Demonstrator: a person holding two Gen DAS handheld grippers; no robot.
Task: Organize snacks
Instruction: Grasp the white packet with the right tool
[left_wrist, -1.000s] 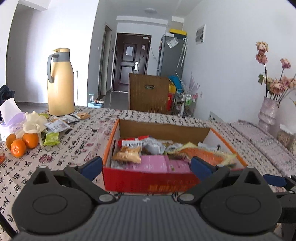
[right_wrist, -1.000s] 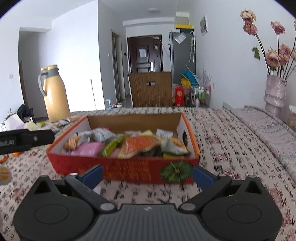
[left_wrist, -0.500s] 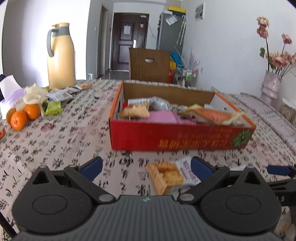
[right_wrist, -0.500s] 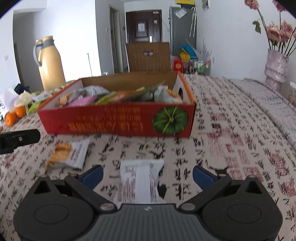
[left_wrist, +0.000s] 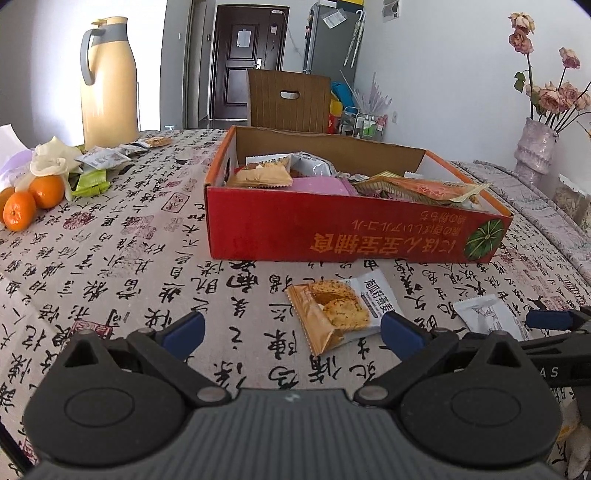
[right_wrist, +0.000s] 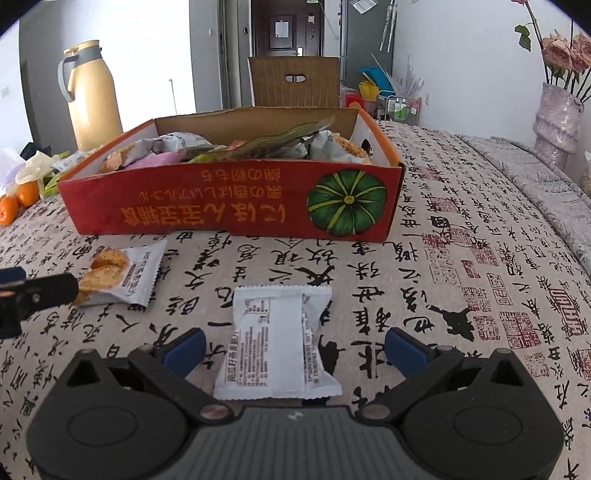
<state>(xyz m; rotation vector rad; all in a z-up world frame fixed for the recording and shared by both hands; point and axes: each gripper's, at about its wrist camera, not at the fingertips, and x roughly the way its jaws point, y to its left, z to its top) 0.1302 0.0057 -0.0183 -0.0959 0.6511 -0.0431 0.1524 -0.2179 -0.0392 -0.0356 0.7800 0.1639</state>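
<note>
Red cardboard, printed with a green pumpkin, makes the open box (right_wrist: 236, 206) that sits in the middle of the tabletop (right_wrist: 480, 280), and it is already heaped with wrapped snacks, so I take it to be the place where everything is meant to end up. Two packets lie loose on the calligraphy-print cloth just in front of its near wall, within easy reach of a short lift over the low edge: a biscuit packet (left_wrist: 341, 314) with an orange end and a pale label, and a white packet (right_wrist: 275, 343) lying printed-back up. The left claw (left_wrist: 291, 328) hovers wide open over the cloth, its blue pads well apart, with the biscuit packet lying ahead of it and close by its right pad; it grips nothing, and I cannot tell whether that pad brushes the wrapper. The right claw (right_wrist: 293, 345) is spread just as wide and straddles the white packet, which lies between its fingers without being pinched (the pads stand clear on both sides). My guess is that each claw is lined up to close on its own packet. Off to the far left a further scatter of small packets (left_wrist: 99, 162) lies beside oranges (left_wrist: 33, 199) and a tall yellow jug (left_wrist: 109, 77).
</note>
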